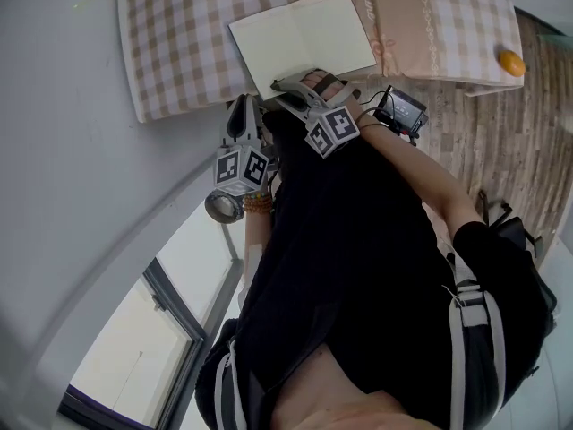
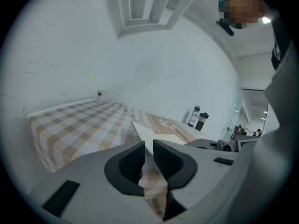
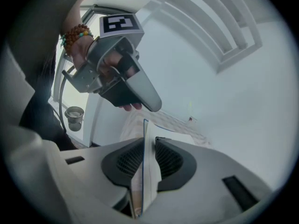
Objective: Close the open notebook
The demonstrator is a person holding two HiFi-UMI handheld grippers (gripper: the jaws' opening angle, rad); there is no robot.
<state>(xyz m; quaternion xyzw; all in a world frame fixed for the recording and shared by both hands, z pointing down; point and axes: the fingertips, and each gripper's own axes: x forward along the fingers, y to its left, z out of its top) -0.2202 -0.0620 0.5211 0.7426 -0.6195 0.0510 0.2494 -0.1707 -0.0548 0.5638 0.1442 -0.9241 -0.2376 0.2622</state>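
Closing the notebook (image 1: 300, 38) calls for one smooth arc of the leaf held by the right gripper (image 3: 145, 160), whose jaws are clamped on the raised edge at the book's 6 o'clock side. The book lies on the checked cloth (image 1: 179, 34), at 12 o'clock in the head view. The left gripper (image 2: 148, 160), jaws narrow and empty, hovers at the book's 7 o'clock and should stay outside that arc. Release is best made only once the leaf lies flat.
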